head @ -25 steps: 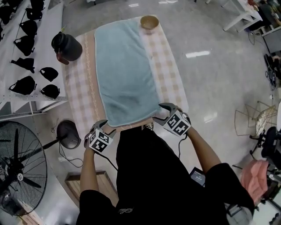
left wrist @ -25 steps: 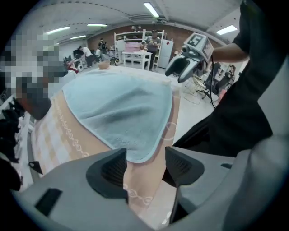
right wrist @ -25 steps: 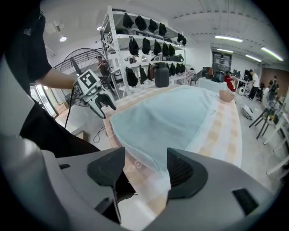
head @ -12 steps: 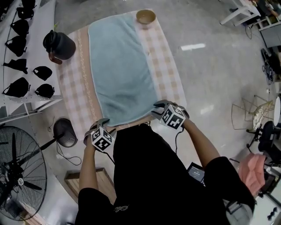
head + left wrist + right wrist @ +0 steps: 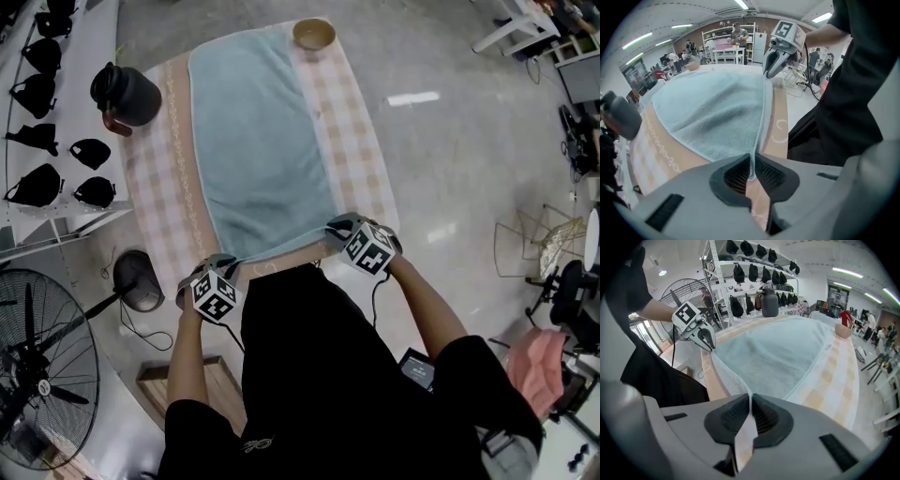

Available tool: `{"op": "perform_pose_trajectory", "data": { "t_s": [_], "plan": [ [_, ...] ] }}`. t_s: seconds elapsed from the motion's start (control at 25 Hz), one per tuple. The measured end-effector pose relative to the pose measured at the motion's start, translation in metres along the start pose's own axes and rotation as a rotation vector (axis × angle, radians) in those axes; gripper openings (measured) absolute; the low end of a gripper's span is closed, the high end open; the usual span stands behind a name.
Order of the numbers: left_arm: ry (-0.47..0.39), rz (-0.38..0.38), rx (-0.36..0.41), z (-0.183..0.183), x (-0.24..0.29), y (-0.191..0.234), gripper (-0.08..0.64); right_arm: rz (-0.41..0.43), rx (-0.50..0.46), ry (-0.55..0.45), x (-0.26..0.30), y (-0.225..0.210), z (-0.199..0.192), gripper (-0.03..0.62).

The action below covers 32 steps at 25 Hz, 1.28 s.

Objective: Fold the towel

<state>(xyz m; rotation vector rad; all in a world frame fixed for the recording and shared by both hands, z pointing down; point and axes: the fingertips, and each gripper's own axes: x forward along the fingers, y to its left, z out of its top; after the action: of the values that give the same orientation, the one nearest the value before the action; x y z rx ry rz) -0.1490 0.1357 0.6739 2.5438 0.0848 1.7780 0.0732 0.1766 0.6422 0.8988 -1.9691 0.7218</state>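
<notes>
A light blue towel (image 5: 258,150) lies flat along the checked table (image 5: 361,141). My left gripper (image 5: 228,268) is at the towel's near left corner and my right gripper (image 5: 334,228) at its near right corner. In the left gripper view the jaws of the left gripper (image 5: 752,171) are closing, with the towel's (image 5: 712,112) hem pinched between the pads. In the right gripper view the jaws of the right gripper (image 5: 750,411) are closing too, and the towel's (image 5: 778,357) corner is nipped between them. The near edge runs taut between the two grippers.
A black jug (image 5: 125,94) stands at the table's far left and a wooden bowl (image 5: 313,34) at its far end. A shelf with black caps (image 5: 47,112) runs along the left. A floor fan (image 5: 37,366) and a round black base (image 5: 139,281) stand near my left side.
Both grippers went from open to pinched on the towel's near corners. The right one sank slightly onto its corner, and the near edge is now drawn straight between them.
</notes>
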Motion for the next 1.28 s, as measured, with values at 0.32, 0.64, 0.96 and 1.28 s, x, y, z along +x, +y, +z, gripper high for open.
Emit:
{"op": "perform_pose_trajectory", "data": {
  "t_s": [0.32, 0.64, 0.96, 1.28],
  "plan": [
    [-0.038, 0.000, -0.091, 0.002, -0.006, -0.007, 0.026, 0.024, 0.018, -0.021, -0.009, 0.008, -0.005, 0.021],
    [-0.046, -0.023, -0.141, 0.002, -0.007, -0.037, 0.025, 0.040, 0.000, -0.029, -0.020, 0.027, -0.020, 0.020],
    [-0.082, -0.226, -0.247, 0.012, -0.038, -0.101, 0.023, 0.130, -0.007, -0.080, -0.054, 0.074, -0.037, 0.018],
    [-0.132, -0.092, -0.251, 0.025, -0.062, -0.090, 0.023, 0.042, -0.022, -0.168, -0.088, 0.068, -0.028, 0.018]
  ]
}}
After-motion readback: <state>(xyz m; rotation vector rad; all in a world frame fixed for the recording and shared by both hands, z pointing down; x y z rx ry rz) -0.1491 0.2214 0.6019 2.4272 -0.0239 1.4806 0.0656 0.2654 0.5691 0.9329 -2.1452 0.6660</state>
